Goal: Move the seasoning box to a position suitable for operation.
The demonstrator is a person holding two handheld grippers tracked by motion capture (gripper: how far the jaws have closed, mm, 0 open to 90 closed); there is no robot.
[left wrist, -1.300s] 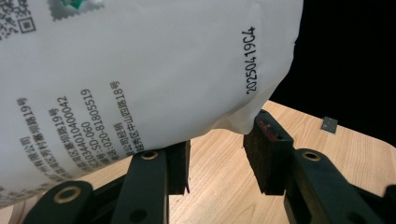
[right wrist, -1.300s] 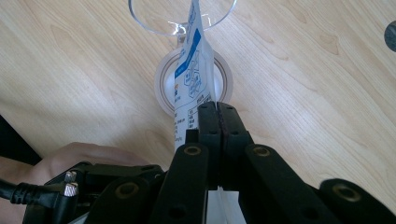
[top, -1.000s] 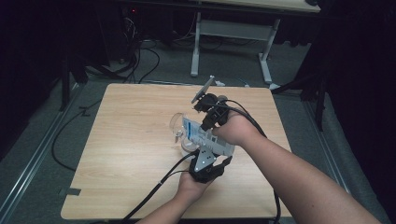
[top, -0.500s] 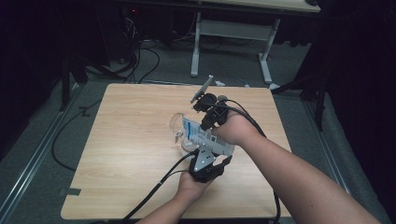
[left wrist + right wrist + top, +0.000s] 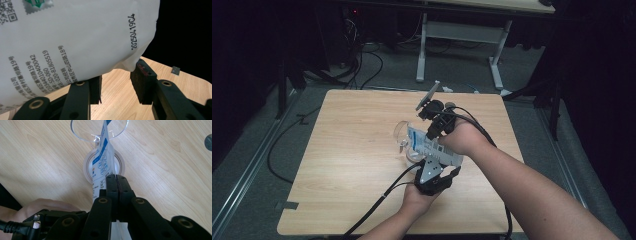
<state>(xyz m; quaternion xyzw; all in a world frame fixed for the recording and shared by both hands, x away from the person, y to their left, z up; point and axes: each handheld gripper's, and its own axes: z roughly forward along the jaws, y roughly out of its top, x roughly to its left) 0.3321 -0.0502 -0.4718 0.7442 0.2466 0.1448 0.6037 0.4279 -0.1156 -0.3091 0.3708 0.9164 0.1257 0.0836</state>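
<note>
High view, L to R: wooden table (image 5: 352, 165), bare on its left half. Near centre a clear glass (image 5: 403, 134) lies tipped on its side, mouth toward the pouch; its base is hard to make out. A white-and-blue pouch (image 5: 427, 145) sits just right of it, top end at the glass mouth, most of its lower part hidden by the grippers. Left gripper (image 5: 432, 165) comes up from the bottom edge, grey plate on top covering the jaws, so jaw state can't be read there. Right gripper (image 5: 432, 137) reaches in from the right, hand wrapped over it, tips hidden behind the pouch.

Left gripper view: pouch (image 5: 75, 37) fills the upper left, printed text and a date code, cut off at top and left edges. Jaws spread w/ a gap; pouch's bottom corner hangs down just above the gap and touches the right pad's top. Whether the left pad touches the pouch can't be told.

Right gripper view: jaws pressed together, pinching the pouch (image 5: 101, 167) edge-on. Glass (image 5: 100, 131) beyond, rim cut off at the top; a white tape roll (image 5: 87, 167) lies under the pouch, partly hidden.
</note>
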